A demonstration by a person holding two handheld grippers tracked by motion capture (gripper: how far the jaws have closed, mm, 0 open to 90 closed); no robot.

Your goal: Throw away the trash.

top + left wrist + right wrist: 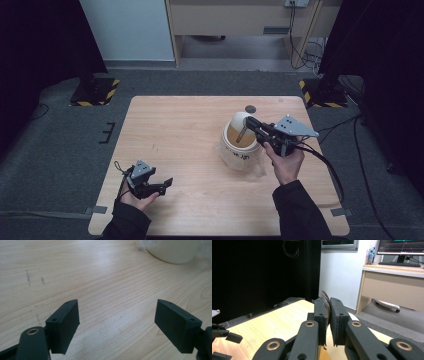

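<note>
Now round cream tub [242, 150], woodgrain table [190, 135].

Premises: a lab or recording bay within an office. Evidence: black curtains [35, 45] enclosing a light wooden desk [180, 130], hazard-striped stand bases [95, 91] on grey carpet [60, 150], and a computer monitor [402, 247] with keyboard [399, 264] on a beige workstation [392, 287].

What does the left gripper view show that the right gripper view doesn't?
Left gripper view: the left gripper with jaws wide apart and nothing between them, low over the table, and the white pot's base at top right. Right gripper view: the right gripper shut on a thin strip, a desk and monitor behind. Both show the wooden tabletop.
</note>
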